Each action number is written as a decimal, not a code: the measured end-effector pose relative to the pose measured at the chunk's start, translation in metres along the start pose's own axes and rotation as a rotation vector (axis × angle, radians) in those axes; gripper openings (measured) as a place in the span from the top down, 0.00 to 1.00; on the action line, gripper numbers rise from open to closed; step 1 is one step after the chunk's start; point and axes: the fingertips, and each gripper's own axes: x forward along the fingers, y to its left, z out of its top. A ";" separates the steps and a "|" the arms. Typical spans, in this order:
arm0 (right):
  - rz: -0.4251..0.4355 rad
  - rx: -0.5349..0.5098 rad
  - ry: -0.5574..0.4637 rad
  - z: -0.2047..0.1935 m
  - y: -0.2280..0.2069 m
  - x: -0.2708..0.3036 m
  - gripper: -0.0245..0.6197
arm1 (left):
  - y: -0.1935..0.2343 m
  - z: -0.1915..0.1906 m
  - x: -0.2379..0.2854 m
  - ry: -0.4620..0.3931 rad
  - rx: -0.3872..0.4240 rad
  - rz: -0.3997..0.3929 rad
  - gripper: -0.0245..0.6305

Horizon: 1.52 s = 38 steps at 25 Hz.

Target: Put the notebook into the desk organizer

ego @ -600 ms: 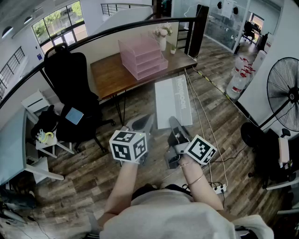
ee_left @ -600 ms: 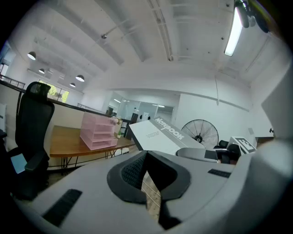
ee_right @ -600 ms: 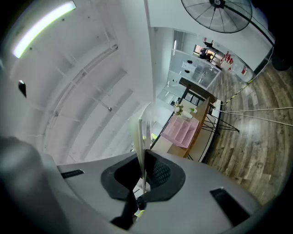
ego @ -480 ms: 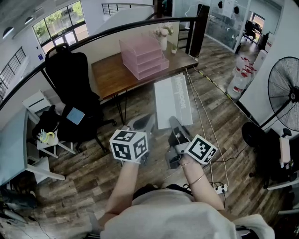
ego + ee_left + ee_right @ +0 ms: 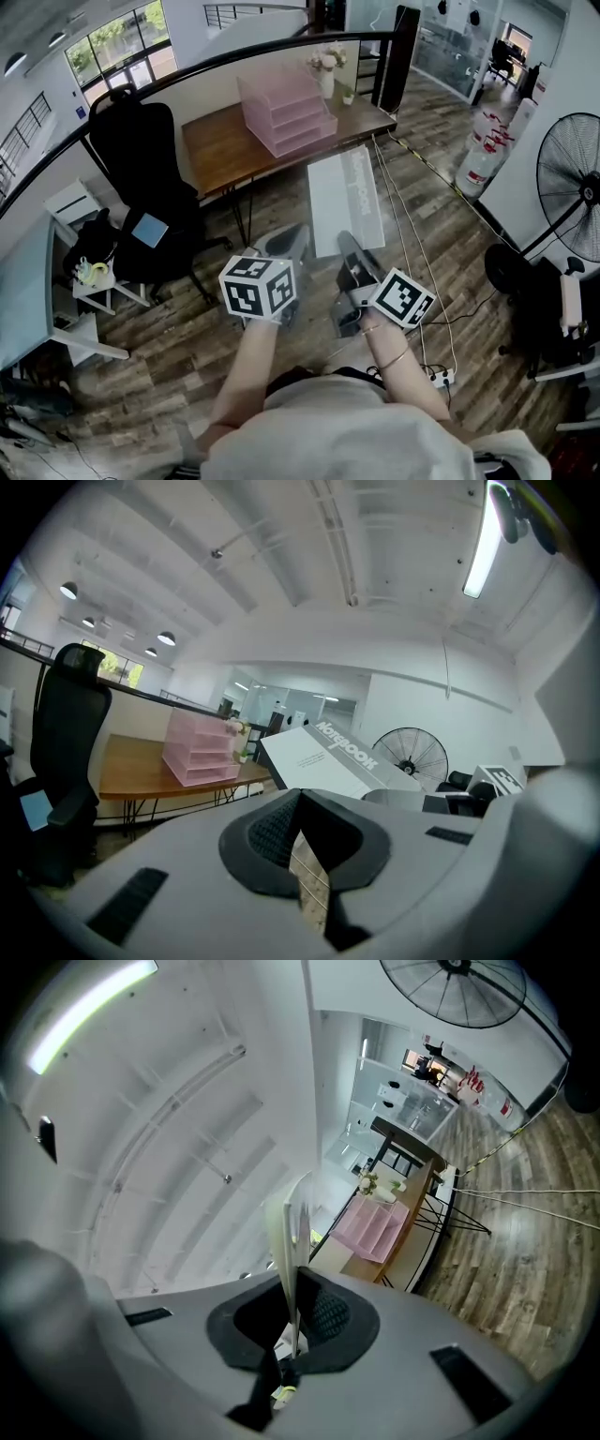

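Note:
A grey-white notebook point(image 5: 345, 202) juts forward from my right gripper point(image 5: 349, 246), which is shut on its near edge. In the right gripper view the notebook point(image 5: 287, 1227) stands edge-on, pinched between the pads. My left gripper point(image 5: 291, 236) hangs just left of it, jaws together with nothing between them; only wooden floor shows through the thin slit at the left gripper point(image 5: 298, 803). The pink desk organizer point(image 5: 286, 114) with stacked open shelves stands on the brown desk point(image 5: 220, 150), beyond both grippers. The left gripper view shows the organizer point(image 5: 200, 753) and, to its right, the notebook point(image 5: 319, 759).
A black office chair point(image 5: 145, 178) stands left of the desk. A vase of flowers point(image 5: 325, 75) sits at the desk's far corner. Cables point(image 5: 405, 220) run over the wood floor to a power strip point(image 5: 439, 378). A standing fan point(image 5: 574, 202) is at the right.
Both grippers and the notebook have edged slightly forward toward the desk. The right gripper's hold on the notebook is unchanged.

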 end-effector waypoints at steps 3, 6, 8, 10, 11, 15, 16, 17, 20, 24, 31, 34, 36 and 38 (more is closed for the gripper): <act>0.013 -0.015 0.004 0.007 0.000 0.000 0.93 | -0.009 0.000 0.005 0.003 0.031 -0.024 0.95; 0.016 -0.028 0.020 0.013 -0.006 -0.001 0.93 | -0.019 -0.004 0.008 0.001 0.039 -0.048 0.95; 0.035 -0.025 0.031 0.014 -0.006 0.001 0.93 | -0.023 -0.005 0.011 -0.005 0.040 -0.055 0.95; 0.051 -0.026 0.046 0.014 -0.008 0.001 0.93 | -0.026 -0.006 0.013 -0.012 0.040 -0.064 0.95; 0.056 -0.023 0.052 0.014 -0.010 0.000 0.94 | -0.028 -0.008 0.015 -0.014 0.039 -0.070 0.95; 0.089 -0.003 0.060 0.015 -0.018 -0.009 0.94 | -0.035 -0.017 0.021 -0.017 0.032 -0.060 0.95; 0.092 0.009 0.061 0.016 -0.021 -0.011 0.94 | -0.036 -0.019 0.022 -0.017 0.025 -0.054 0.95; 0.093 0.024 0.061 0.016 -0.024 -0.013 0.94 | -0.037 -0.022 0.024 -0.016 0.017 -0.049 0.95; 0.079 0.054 0.059 0.021 -0.036 -0.017 0.94 | -0.040 -0.028 0.032 -0.007 0.006 -0.046 0.95; 0.068 0.069 0.048 0.030 -0.049 -0.015 0.94 | -0.035 -0.033 0.046 0.001 -0.007 -0.033 0.95; 0.066 0.071 0.045 0.044 -0.073 0.013 0.94 | -0.009 -0.025 0.086 -0.001 0.017 -0.020 0.95; 0.085 0.047 0.039 0.058 -0.082 0.041 0.94 | 0.009 -0.013 0.110 -0.011 0.015 -0.022 0.95; 0.091 0.039 0.035 0.069 -0.091 0.062 0.94 | 0.022 -0.005 0.129 -0.013 0.007 -0.031 0.95; 0.082 0.047 0.036 0.077 -0.100 0.085 0.94 | 0.036 0.007 0.149 -0.013 0.003 -0.039 0.95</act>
